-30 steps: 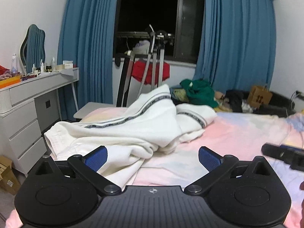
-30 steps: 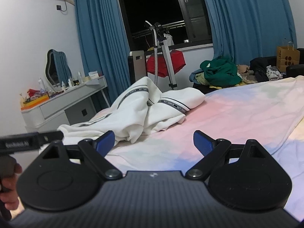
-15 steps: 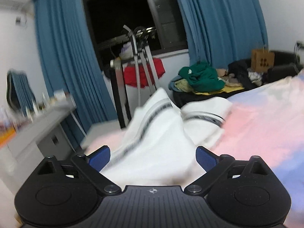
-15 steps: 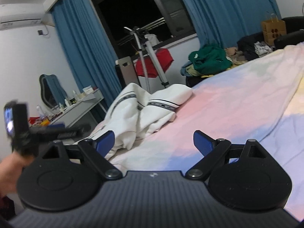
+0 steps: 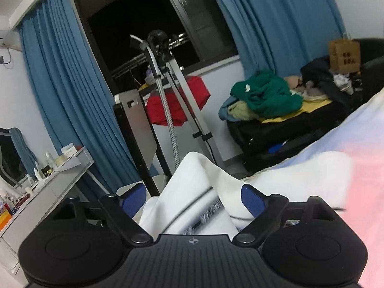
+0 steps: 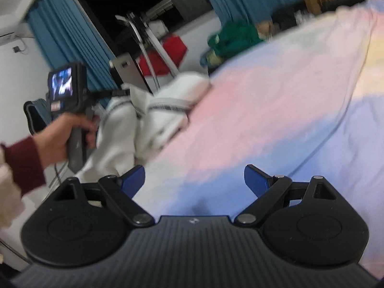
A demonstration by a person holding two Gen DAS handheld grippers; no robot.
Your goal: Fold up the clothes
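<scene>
A crumpled white garment (image 5: 201,187) with a dark striped trim lies at the left end of the bed; in the right wrist view it (image 6: 158,110) sits left of centre. My left gripper (image 5: 192,199) is open, its blue pads on either side of a raised fold of the garment, close over it. The right wrist view shows the left gripper (image 6: 122,93) held by a hand, reaching onto the garment. My right gripper (image 6: 194,180) is open and empty above the pink and blue bedsheet (image 6: 264,120), to the right of the garment.
A clothes steamer stand (image 5: 168,100) with a red cloth stands behind the bed by the window. A pile of green and other clothes (image 5: 266,96) lies on a black sofa. A white dresser (image 5: 43,187) with bottles is at the left. Blue curtains flank the window.
My left gripper has moved forward and up close to the white garment, which now lies between its open fingers. My right gripper has tilted and swung right over the sheet.
</scene>
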